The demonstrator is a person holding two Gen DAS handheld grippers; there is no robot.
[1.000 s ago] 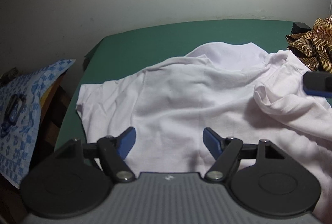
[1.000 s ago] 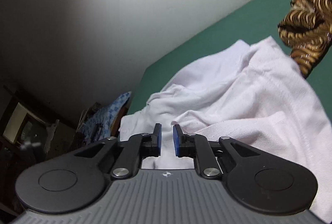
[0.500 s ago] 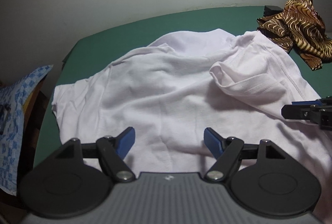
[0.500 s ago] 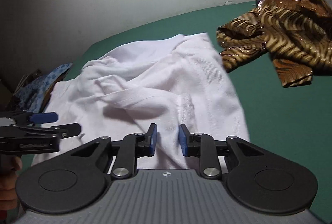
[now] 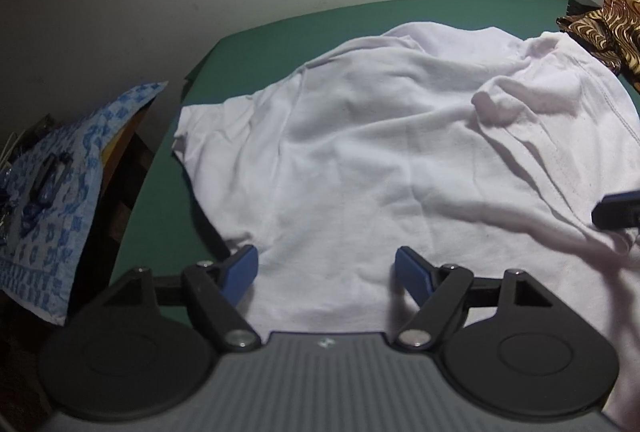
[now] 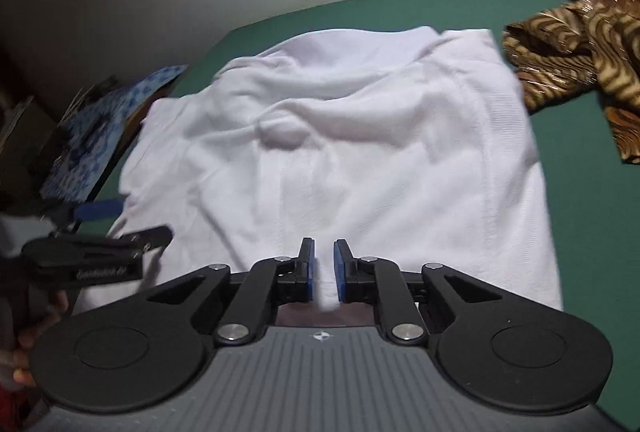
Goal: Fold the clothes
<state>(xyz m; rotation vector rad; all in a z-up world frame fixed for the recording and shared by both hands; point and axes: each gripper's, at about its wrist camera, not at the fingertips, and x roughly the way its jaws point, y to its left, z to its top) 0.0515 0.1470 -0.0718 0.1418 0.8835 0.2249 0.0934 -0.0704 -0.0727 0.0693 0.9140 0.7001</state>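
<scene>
A white T-shirt [image 5: 384, 152] lies rumpled on the green table [image 5: 280, 32]; it also shows in the right wrist view [image 6: 360, 160]. My left gripper [image 5: 326, 270] is open over the shirt's near edge, with its pads apart and nothing between them. My right gripper [image 6: 324, 268] has its jaws nearly together, and a bit of white cloth shows in the narrow gap between the pads. The left gripper shows at the left of the right wrist view [image 6: 120, 220]. A tip of the right gripper shows at the right edge of the left wrist view [image 5: 616, 210].
A brown and gold patterned garment [image 6: 580, 48] lies on the table to the right of the shirt, also in the left wrist view [image 5: 608, 20]. A blue patterned cloth [image 5: 60, 160] covers furniture beyond the table's left edge. A pale wall stands behind.
Both grippers moved over the shirt. The right gripper swung from a tilted view to the shirt's near edge. The left gripper stayed open and shifted slightly right.
</scene>
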